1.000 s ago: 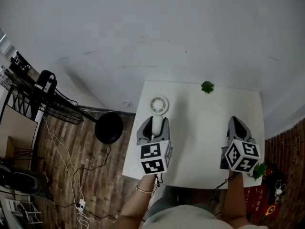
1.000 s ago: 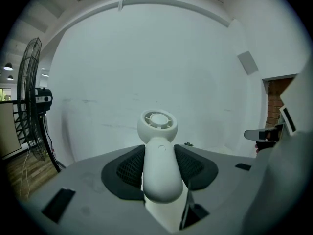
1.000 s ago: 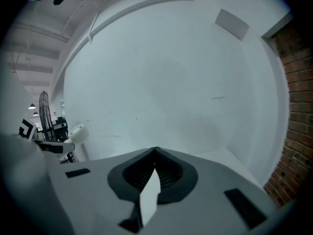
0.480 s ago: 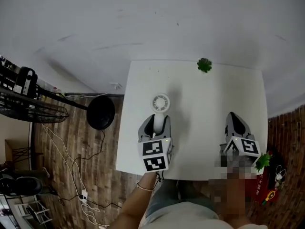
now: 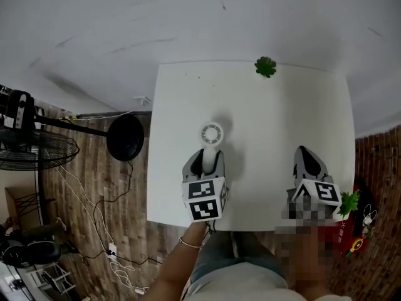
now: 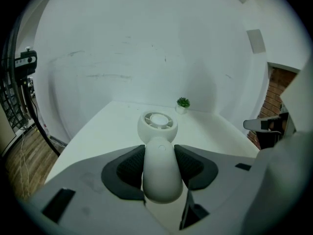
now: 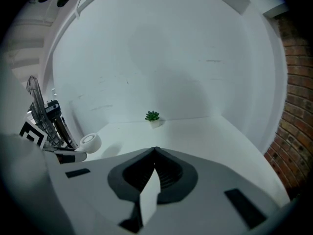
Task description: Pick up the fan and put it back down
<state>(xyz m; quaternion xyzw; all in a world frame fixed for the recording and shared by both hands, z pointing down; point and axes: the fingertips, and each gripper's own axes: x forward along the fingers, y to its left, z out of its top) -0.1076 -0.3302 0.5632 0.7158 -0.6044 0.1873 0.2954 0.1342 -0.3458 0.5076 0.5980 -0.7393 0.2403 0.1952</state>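
Observation:
A small white hand fan [image 5: 211, 135] with a round head and a thick handle is held over the white table [image 5: 276, 124]. My left gripper [image 5: 204, 160] is shut on its handle [image 6: 159, 168], the round head [image 6: 157, 125] pointing away from me. In the right gripper view the fan's head [image 7: 90, 142] shows at the left. My right gripper [image 5: 306, 160] hovers above the table's right front part, jaws shut together with nothing between them [image 7: 155, 153].
A small green potted plant [image 5: 265, 67] stands at the table's far edge. Left of the table are a floor fan's black base [image 5: 125, 137], cables on wooden flooring and a wire rack [image 5: 31, 148]. Another green plant [image 5: 348, 202] sits at the right front corner.
The head view has shifted, so the table appears larger and lower. The left gripper keeps hold of the fan's handle; the right gripper stays shut in the same place.

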